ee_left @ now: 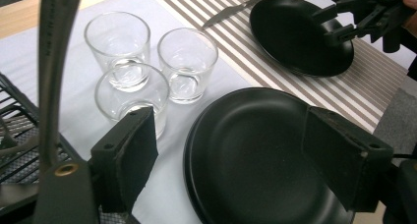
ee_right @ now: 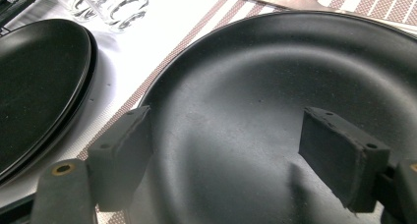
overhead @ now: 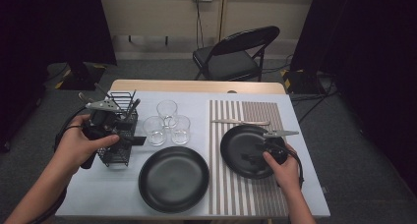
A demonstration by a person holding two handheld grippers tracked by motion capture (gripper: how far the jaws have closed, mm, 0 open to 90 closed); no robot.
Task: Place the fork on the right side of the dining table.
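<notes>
Nearest the person, a round matte-black plate [overhead: 173,179] lies empty on the pale tablecloth [overhead: 123,194], close to the front table edge. The left gripper [overhead: 132,140] hangs beside the black wire cutlery basket [overhead: 120,130], jaws spread wide and holding nothing; metal utensil handles stand in that basket. The right gripper [overhead: 252,153] hovers low over a second round black plate [overhead: 241,148], also empty, on the striped brown placemat [overhead: 246,194]; its jaws gape with nothing between them. Farther back, three clear empty drinking glasses [overhead: 167,122] cluster together, and a steel table knife [overhead: 241,121] lies just beyond the second plate. Bare cloth lies open between the plates.
</notes>
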